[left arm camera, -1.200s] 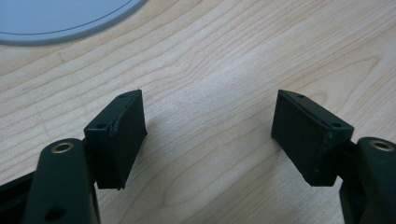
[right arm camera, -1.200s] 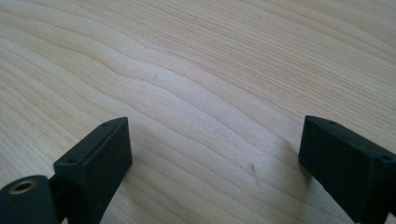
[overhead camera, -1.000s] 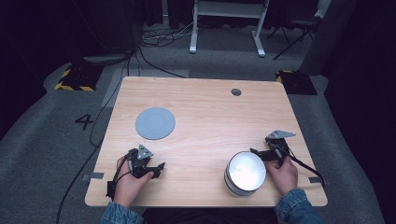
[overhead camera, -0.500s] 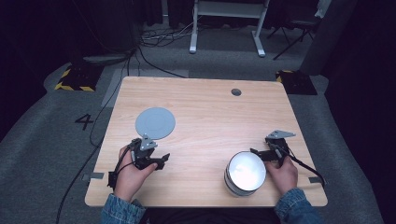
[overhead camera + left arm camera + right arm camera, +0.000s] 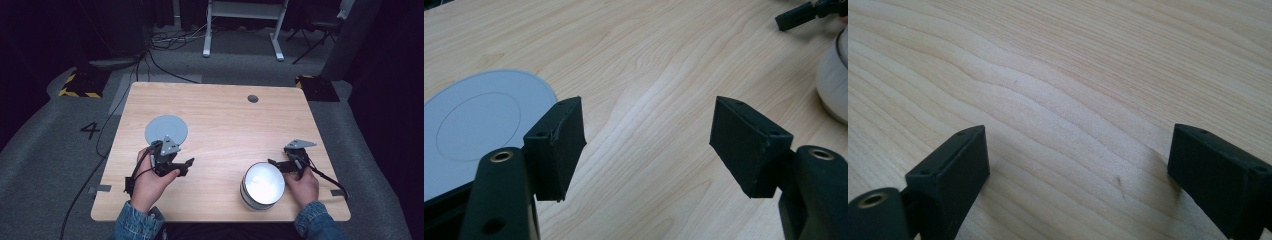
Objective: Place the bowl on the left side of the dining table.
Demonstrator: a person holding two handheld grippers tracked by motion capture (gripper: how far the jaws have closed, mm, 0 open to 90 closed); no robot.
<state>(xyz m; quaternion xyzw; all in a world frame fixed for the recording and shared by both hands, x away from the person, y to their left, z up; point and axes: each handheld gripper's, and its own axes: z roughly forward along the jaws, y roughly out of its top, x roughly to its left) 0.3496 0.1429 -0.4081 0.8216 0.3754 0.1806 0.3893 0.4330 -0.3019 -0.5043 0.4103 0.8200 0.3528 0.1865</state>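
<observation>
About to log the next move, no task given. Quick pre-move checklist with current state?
1. Left claw open, nothing between its jaws: ok.
2. Right claw open, bare table beneath: ok.
3. Grey disc lies flat, beside the left claw, not gripped: ok.
4. White bowl upright near the right hand, not gripped: ok.
5. Bowl contents: cannot tell, glare.
6. Which object is the target: cannot tell.

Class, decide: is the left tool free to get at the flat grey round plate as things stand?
Probably yes: the left tool is open beside the flat grey round plate, with bare wooden table around them.
</observation>
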